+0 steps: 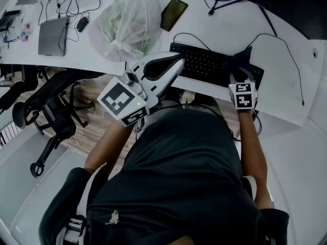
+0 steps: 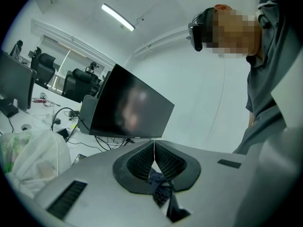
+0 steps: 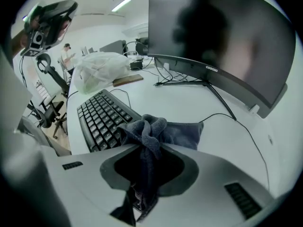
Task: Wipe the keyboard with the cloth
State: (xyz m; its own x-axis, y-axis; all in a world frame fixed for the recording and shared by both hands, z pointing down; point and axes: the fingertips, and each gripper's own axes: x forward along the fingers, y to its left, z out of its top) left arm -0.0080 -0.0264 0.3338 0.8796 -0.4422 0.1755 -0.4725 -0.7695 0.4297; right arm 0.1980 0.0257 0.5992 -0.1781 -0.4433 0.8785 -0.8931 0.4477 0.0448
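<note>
Bunching between the right gripper (image 3: 144,150) jaws (pinched), cloth (image 3: 163,131) overlaps keyboard (image 3: 101,117).

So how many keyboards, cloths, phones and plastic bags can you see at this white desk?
keyboard: 1
cloth: 1
phone: 1
plastic bag: 1
total: 4

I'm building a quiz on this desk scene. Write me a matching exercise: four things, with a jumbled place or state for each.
Things:
1. cloth
2. left gripper
3. plastic bag
4. phone

Places or states:
A. jaws together, nothing between them
B. clamped in the right gripper, at the keyboard's end
C. lying flat beyond the keyboard
D. white, crumpled, left of the phone

Pairs: 1-B, 2-A, 3-D, 4-C
</note>
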